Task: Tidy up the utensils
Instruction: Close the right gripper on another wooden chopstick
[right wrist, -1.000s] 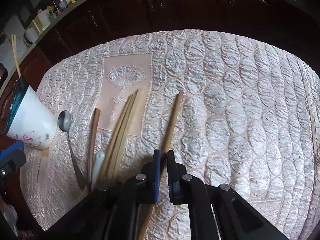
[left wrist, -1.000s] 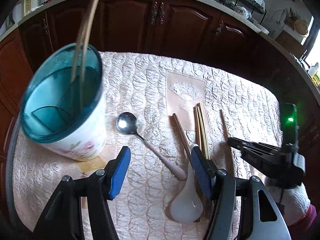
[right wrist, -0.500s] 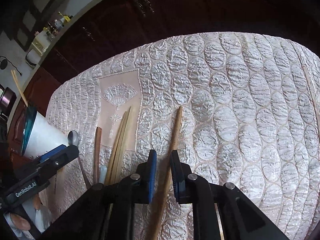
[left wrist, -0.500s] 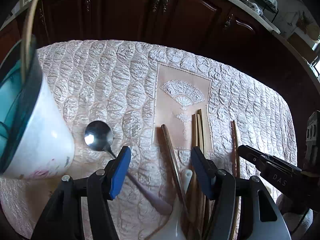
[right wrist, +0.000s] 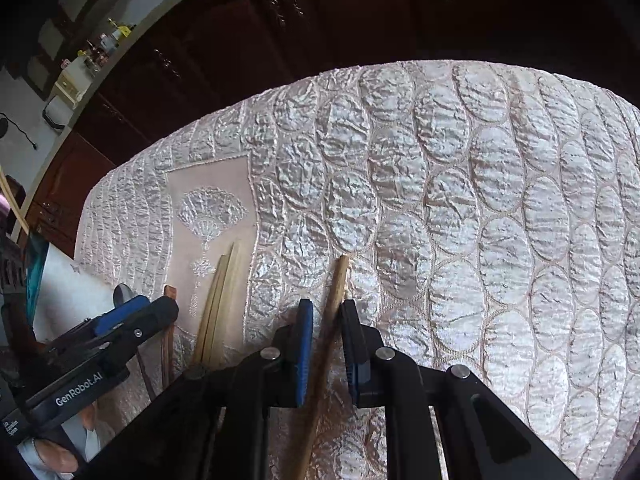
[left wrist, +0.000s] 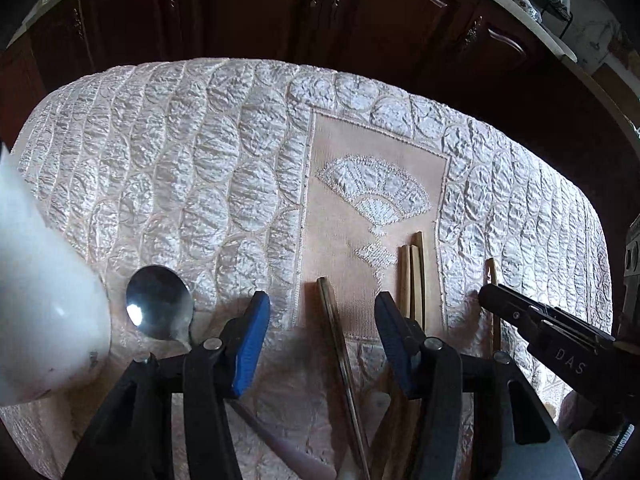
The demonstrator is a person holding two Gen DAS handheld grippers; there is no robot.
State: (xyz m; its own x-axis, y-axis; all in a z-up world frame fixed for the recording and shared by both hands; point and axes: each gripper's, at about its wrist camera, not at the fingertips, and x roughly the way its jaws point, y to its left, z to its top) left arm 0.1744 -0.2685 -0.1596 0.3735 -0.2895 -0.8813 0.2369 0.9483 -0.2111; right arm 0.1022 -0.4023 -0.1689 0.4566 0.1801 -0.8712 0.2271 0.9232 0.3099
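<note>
Wooden chopsticks [left wrist: 416, 276] lie right of left gripper [left wrist: 320, 320], spoon [left wrist: 158, 307] left.

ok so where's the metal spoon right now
In the left wrist view the spoon lies on the quilted cloth at lower left, its bowl between the white cup and the left gripper, with the dark chopstick further right.

I see a pale pink quilted cloth [left wrist: 192, 184] with silvery ovals and an embroidered fan [left wrist: 372, 192] ahead of my blue-padded left tongs [left wrist: 320, 320]. A white cup [left wrist: 36, 320] sits left of them, with brown chopsticks [left wrist: 414, 276] just right.
</note>
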